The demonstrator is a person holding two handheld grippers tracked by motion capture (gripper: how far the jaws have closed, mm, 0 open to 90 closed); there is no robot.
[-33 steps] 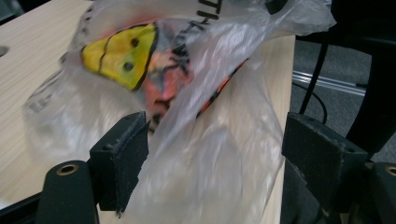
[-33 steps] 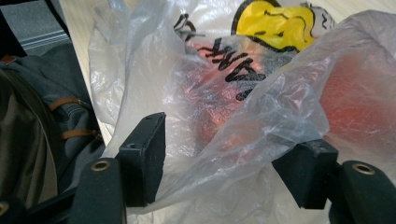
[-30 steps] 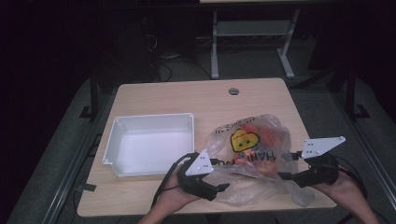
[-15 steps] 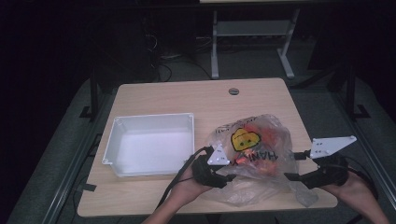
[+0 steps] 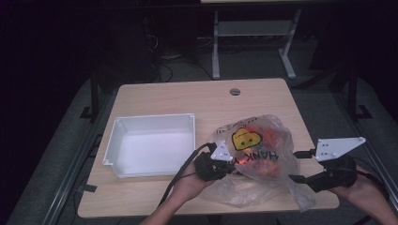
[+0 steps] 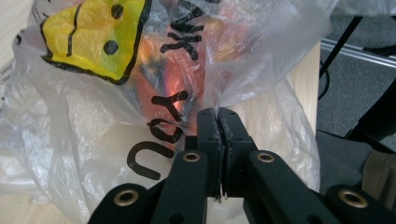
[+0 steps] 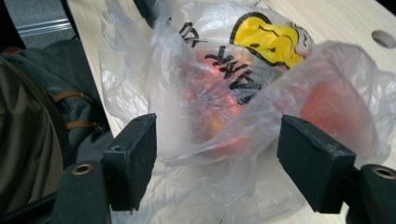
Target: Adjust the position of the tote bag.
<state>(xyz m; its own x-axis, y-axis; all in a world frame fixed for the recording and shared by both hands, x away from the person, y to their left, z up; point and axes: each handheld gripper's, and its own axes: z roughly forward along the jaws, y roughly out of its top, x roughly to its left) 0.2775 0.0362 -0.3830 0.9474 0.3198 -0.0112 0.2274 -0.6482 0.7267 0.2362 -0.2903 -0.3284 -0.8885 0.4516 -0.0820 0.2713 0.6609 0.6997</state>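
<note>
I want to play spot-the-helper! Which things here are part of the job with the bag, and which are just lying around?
Part of the job:
- plastic bag with orange things inside
- left gripper, jaws just closed, pinching the bag's film
- right gripper, jaws wide apart, not pressing on the bag
- white tray, possibly where the things will go

Just lying about:
- table
- desk frame behind it

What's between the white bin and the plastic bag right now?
In the high view, the left claw and its hand sit between the white bin and the plastic bag; farther back, bare tabletop.
</note>
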